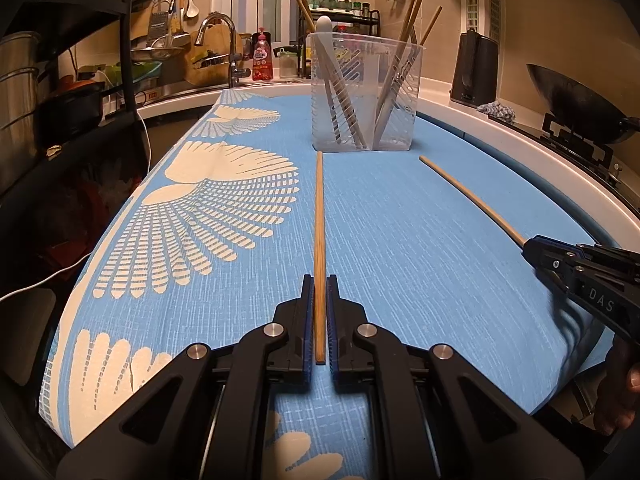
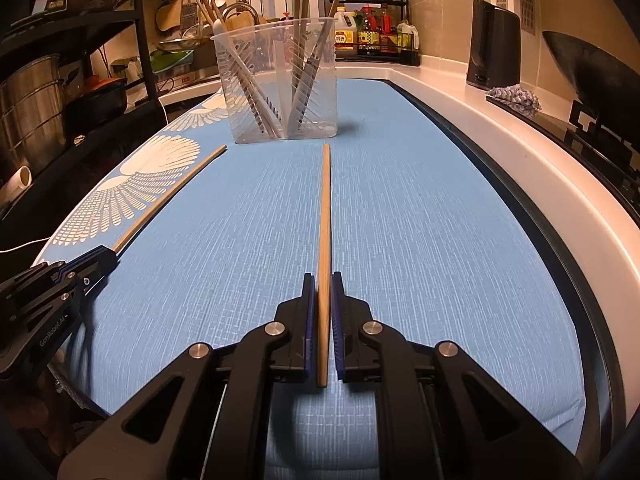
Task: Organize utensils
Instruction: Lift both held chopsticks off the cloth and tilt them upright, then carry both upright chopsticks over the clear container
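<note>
Utensils stand in a clear holder (image 1: 366,92) on the blue cloth (image 1: 400,220), ahead of both claws. Left claw (image 1: 319,284) is clamped on 1 chopstick (image 1: 319,216) pointing at the holder; right claw (image 2: 322,280) is clamped on another chopstick (image 2: 325,208).

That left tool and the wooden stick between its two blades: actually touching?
Touching. The left wrist view shows the left tool closed on the chopstick, both blue pads against its sides.
</note>
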### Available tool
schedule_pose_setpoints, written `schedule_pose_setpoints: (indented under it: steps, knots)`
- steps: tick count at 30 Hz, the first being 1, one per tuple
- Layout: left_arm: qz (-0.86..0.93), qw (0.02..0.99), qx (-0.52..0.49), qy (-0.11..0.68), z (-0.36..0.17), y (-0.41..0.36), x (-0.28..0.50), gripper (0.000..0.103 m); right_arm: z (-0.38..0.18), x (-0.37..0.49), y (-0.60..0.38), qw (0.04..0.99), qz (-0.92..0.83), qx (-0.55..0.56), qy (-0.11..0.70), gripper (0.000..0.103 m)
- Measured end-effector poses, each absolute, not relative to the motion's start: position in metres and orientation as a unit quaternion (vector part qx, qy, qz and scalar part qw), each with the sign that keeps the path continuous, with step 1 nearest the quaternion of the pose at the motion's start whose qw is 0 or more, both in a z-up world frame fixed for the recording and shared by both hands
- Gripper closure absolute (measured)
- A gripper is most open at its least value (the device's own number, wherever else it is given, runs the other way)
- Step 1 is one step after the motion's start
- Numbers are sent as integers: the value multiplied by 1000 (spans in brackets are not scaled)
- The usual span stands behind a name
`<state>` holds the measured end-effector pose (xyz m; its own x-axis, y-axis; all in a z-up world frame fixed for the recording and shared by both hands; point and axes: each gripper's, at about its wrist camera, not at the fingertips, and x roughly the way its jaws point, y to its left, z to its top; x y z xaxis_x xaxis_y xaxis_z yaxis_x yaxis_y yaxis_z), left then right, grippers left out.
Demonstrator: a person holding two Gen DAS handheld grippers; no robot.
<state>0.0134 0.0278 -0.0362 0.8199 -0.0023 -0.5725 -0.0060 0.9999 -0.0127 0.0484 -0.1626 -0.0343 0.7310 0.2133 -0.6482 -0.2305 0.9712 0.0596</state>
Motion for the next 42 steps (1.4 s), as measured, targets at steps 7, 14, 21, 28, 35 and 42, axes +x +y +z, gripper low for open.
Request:
schedule_pose_setpoints:
  steps: [7,14,21,28,35,42]
  knots:
    - [0,954,-3,299,-36,26,16,97,-35,51,-161,931,118,-14,346,96]
    - [-3,955,-7,298,-32,27,15,97,-27,48,-163,934,111,-12,340,97]
    - [-5,962,-6,273,-14,30,7,97,-1,37,-163,943,115,-13,312,97]
    - [-5,973,2,231,18,33,0,97,36,32,-165,955,117,-12,272,97]
    - [-9,980,9,197,50,37,3,97,74,34,-167,965,123,-13,233,97]
    - [-19,982,16,186,76,37,13,97,105,45,-166,969,131,-16,208,97]
